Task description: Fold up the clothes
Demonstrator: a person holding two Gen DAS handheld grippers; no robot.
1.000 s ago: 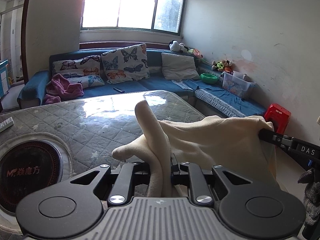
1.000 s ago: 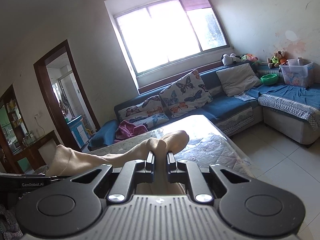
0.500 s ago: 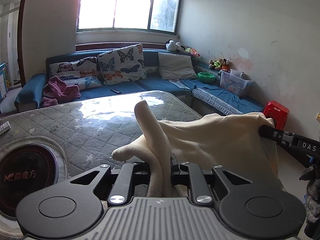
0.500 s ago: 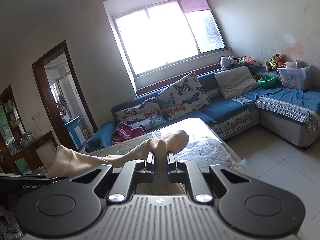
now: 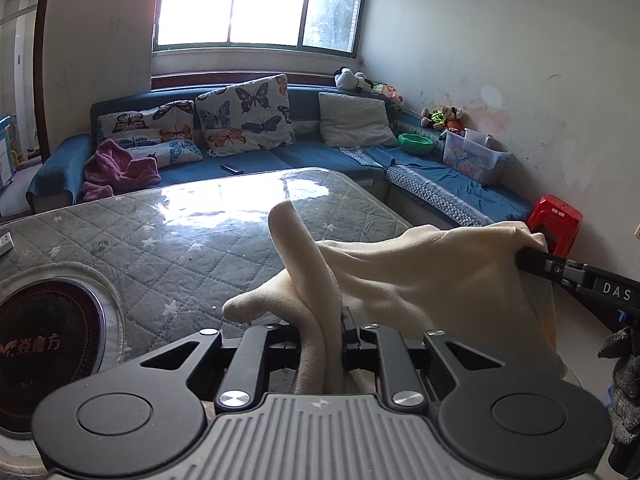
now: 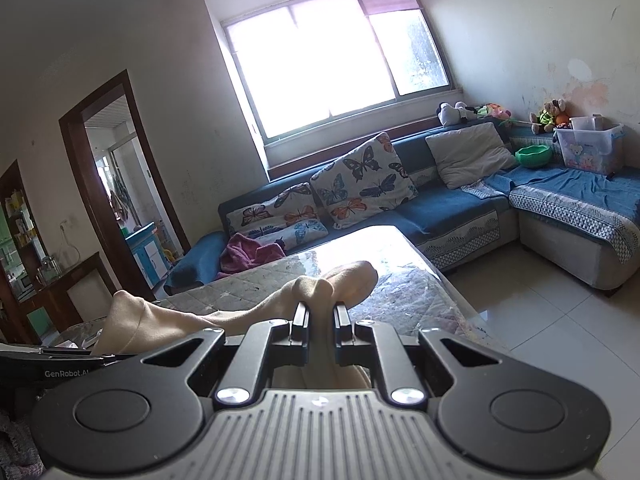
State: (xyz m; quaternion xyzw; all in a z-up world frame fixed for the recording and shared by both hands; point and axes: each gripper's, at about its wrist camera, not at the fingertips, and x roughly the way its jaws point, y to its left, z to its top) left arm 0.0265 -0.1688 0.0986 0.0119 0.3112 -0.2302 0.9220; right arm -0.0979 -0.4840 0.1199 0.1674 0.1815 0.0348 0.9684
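A cream garment [image 5: 420, 276] hangs stretched in the air between both grippers, above the near edge of a quilted table [image 5: 168, 236]. My left gripper [image 5: 322, 320] is shut on one bunched corner, which pokes up past the fingers. The right gripper [image 5: 532, 258] enters the left wrist view from the right, pinching the other corner. In the right wrist view my right gripper [image 6: 320, 312] is shut on a fold of the cream garment [image 6: 168, 320], and the left gripper [image 6: 80, 360] shows at the far left edge holding the other end.
A blue corner sofa [image 5: 288, 160] with butterfly cushions and a pink cloth [image 5: 120, 168] runs behind the table. A red stool [image 5: 556, 220] stands by the right wall. A round dark hotplate [image 5: 44, 340] is set in the table's left. Tiled floor [image 6: 540, 300] lies right of the table.
The view in both cameras has shifted slightly, with the sofa and table sitting a little lower and nearer. The garment stays stretched between the two shut grippers as before.
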